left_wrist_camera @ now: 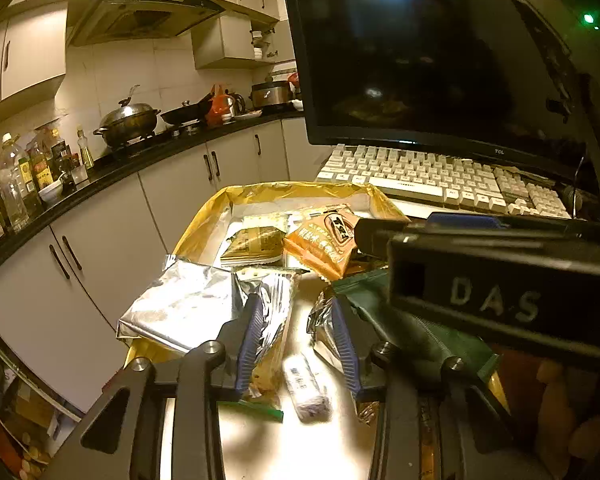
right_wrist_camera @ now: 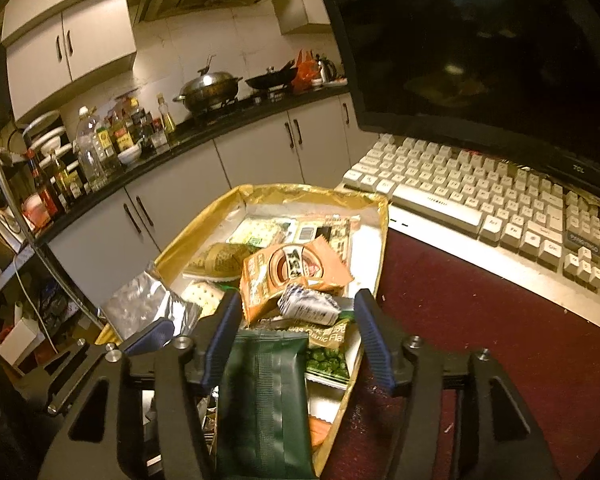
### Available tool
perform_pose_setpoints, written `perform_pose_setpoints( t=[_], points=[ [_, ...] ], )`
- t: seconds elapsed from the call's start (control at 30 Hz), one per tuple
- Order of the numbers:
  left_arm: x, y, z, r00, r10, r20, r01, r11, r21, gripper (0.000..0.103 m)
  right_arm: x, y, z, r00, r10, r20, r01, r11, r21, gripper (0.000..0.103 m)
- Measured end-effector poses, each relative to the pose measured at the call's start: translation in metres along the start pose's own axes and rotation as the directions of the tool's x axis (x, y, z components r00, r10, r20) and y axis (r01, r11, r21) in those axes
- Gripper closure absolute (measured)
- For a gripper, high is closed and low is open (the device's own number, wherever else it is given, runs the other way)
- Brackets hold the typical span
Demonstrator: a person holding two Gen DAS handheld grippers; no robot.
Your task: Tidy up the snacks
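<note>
A gold-lined box (right_wrist_camera: 235,208) holds several snack packets: an orange packet (right_wrist_camera: 295,272), a small white-blue wrapper (right_wrist_camera: 306,306), a green pea bag (right_wrist_camera: 326,356) and a dark green pouch (right_wrist_camera: 263,396). My right gripper (right_wrist_camera: 295,334) is open above the dark green pouch and touches nothing. In the left wrist view my left gripper (left_wrist_camera: 297,340) is open over the box (left_wrist_camera: 215,216), with a foil-backed packet (left_wrist_camera: 271,320) by its left finger and a small white bar (left_wrist_camera: 306,388) between the fingers. The right gripper's body (left_wrist_camera: 500,300) crosses that view.
A silver foil bag (left_wrist_camera: 179,304) lies at the box's left edge. A white keyboard (right_wrist_camera: 480,208) and dark monitor (right_wrist_camera: 480,60) stand to the right on a maroon surface (right_wrist_camera: 480,340). Kitchen counter with bottles (right_wrist_camera: 95,148) and pots lies behind.
</note>
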State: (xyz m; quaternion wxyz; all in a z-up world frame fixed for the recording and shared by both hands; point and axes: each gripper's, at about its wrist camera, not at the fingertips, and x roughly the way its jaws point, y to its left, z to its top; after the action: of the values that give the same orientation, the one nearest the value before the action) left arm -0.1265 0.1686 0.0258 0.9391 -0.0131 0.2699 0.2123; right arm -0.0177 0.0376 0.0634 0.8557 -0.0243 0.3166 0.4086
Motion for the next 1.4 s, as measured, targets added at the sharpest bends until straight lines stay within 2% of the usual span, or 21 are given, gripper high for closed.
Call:
perform_pose_setpoints(
  t=[0.07,0.13,0.2,0.27,0.4,0.5,0.6,0.7,0.87,0.97,1.1,1.3,1.4],
  points=[
    [-0.003,-0.002,0.001,1.000,0.006,0.014,-0.006,1.000,0.006,0.057,-0.008,-0.003,0.002,1.000,0.003,0.018,-0.003,1.000,0.014,0.044],
    [-0.008,-0.002,0.002,0.999,0.017,0.037,-0.018,1.000,0.005,0.038,-0.016,-0.003,0.001,0.999,0.002,0.034,-0.003,1.000,0.025,0.040],
    [-0.014,0.000,0.004,0.998,0.029,0.064,-0.029,1.000,-0.002,0.030,-0.027,-0.007,0.000,0.998,-0.010,0.056,0.008,1.000,0.027,0.032],
    [-0.020,0.002,0.007,0.996,0.030,0.085,-0.029,1.000,-0.011,0.028,-0.036,-0.008,0.000,0.997,-0.028,0.073,0.026,0.999,0.023,0.026],
    [-0.029,0.003,0.012,0.993,0.019,0.117,-0.015,0.999,-0.033,0.015,-0.063,-0.016,-0.006,0.989,-0.086,0.124,0.086,0.996,0.009,0.013],
    [-0.037,-0.002,0.015,0.989,0.021,0.147,-0.016,0.999,-0.030,0.011,-0.083,-0.025,-0.013,0.980,-0.122,0.158,0.121,0.993,0.014,0.004],
    [-0.043,-0.008,0.019,0.986,0.023,0.167,-0.019,1.000,-0.021,0.000,-0.100,-0.038,-0.021,0.973,-0.162,0.164,0.159,0.987,0.031,0.001],
    [-0.048,-0.017,0.024,0.984,0.035,0.177,-0.037,0.999,0.008,0.000,-0.111,-0.052,-0.030,0.959,-0.227,0.172,0.222,0.974,0.046,0.000],
    [-0.046,-0.033,0.035,0.989,0.026,0.148,-0.035,0.997,0.064,0.000,-0.120,-0.061,-0.042,0.938,-0.288,0.193,0.286,0.957,0.040,0.000],
    [-0.043,-0.038,0.040,0.990,0.056,0.132,-0.067,0.994,0.081,0.000,-0.119,-0.063,-0.042,0.944,-0.275,0.184,0.273,0.961,0.038,0.000],
    [-0.040,-0.032,0.041,0.992,0.038,0.122,-0.047,0.997,0.068,0.000,-0.119,-0.056,-0.043,0.946,-0.260,0.195,0.261,0.965,0.022,0.000],
    [-0.028,-0.017,0.047,0.987,0.128,0.095,-0.134,0.989,0.059,0.000,-0.116,-0.041,-0.046,0.939,-0.271,0.211,0.287,0.957,-0.046,0.000],
    [-0.029,-0.007,0.048,0.990,0.105,0.096,-0.110,0.993,0.048,0.000,-0.117,-0.034,-0.048,0.934,-0.277,0.224,0.300,0.951,-0.076,0.000]
  ],
)
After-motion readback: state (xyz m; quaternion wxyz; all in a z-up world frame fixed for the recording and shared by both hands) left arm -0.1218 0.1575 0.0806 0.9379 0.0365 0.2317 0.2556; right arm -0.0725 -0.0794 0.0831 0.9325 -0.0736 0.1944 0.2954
